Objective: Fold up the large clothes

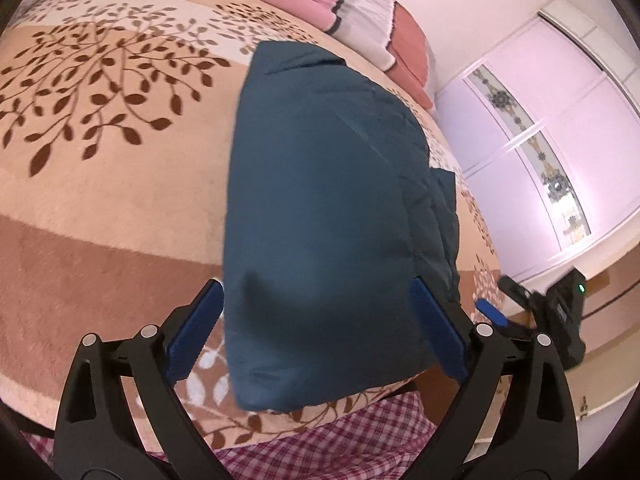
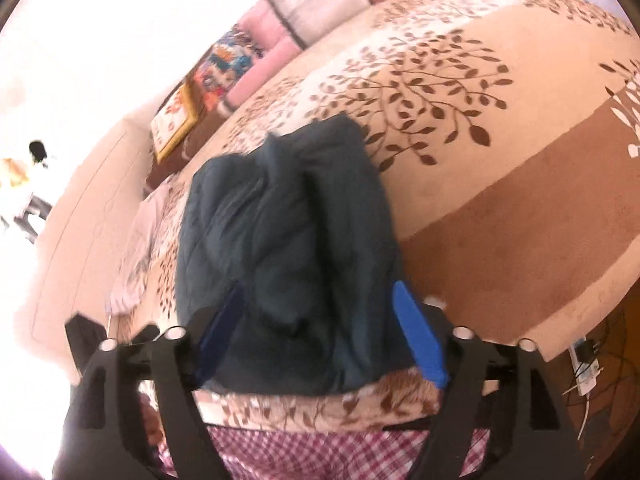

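A dark teal quilted garment (image 1: 324, 200) lies folded in a thick bundle on the bed near its front edge; it also shows in the right wrist view (image 2: 288, 224). My left gripper (image 1: 316, 300) is open, its blue pads on either side of the bundle's near end, not pressing it. My right gripper (image 2: 320, 312) is also open, its jaws on either side of the garment's other near end. The right gripper's tip (image 1: 492, 312) shows at the right in the left wrist view.
The bed has a beige and brown leaf-print blanket (image 1: 104, 128). Folded pink and white bedding (image 1: 360, 20) and patterned pillows (image 2: 224, 64) are stacked at the head. A white wardrobe (image 1: 540, 152) stands beside the bed. A power strip (image 2: 586, 360) lies on the floor.
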Motion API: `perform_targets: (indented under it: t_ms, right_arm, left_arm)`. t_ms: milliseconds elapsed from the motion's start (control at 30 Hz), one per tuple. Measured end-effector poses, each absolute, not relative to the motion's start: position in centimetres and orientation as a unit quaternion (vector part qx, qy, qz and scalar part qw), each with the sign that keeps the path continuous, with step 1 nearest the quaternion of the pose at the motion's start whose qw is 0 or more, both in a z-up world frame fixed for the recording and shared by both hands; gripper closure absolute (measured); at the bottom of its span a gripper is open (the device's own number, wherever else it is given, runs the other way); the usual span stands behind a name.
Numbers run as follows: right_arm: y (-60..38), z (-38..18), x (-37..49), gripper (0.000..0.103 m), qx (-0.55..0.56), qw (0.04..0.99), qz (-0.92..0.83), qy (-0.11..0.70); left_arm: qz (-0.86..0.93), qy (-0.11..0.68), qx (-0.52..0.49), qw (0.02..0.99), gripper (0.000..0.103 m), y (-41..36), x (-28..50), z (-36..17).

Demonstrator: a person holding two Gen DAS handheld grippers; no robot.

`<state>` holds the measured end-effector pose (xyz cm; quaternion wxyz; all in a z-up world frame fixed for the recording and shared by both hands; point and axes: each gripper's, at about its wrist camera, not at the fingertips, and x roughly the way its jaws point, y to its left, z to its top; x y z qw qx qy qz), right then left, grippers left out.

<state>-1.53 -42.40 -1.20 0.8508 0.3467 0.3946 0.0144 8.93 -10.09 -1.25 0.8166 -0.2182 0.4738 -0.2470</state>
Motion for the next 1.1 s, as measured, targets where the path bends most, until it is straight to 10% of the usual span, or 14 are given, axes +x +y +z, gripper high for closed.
perform_targets:
  t_ms: [800, 967, 1100]
  right_arm:
    - [-42.4, -11.5, 6.7, 0.006, 0.41, 0.772, 0.077, 0.481]
    - [-41.9, -11.5, 6.6, 0.044, 0.432, 0.764, 0.129, 0.462]
    - [-41.3, -11.2, 6.2, 0.054, 0.437, 0.771, 0.141, 0.442]
  left_arm:
    - [-0.267, 0.512, -0.17, 0.798, 0.003, -12.5, 13.0, -5.9]
    - [-0.264, 0.494, -0.157, 0.814, 0.009, -13.0, 12.6, -5.4]
    - [-0.261, 0.467, -0.128, 0.835, 0.023, -13.3, 11.7, -4.3]
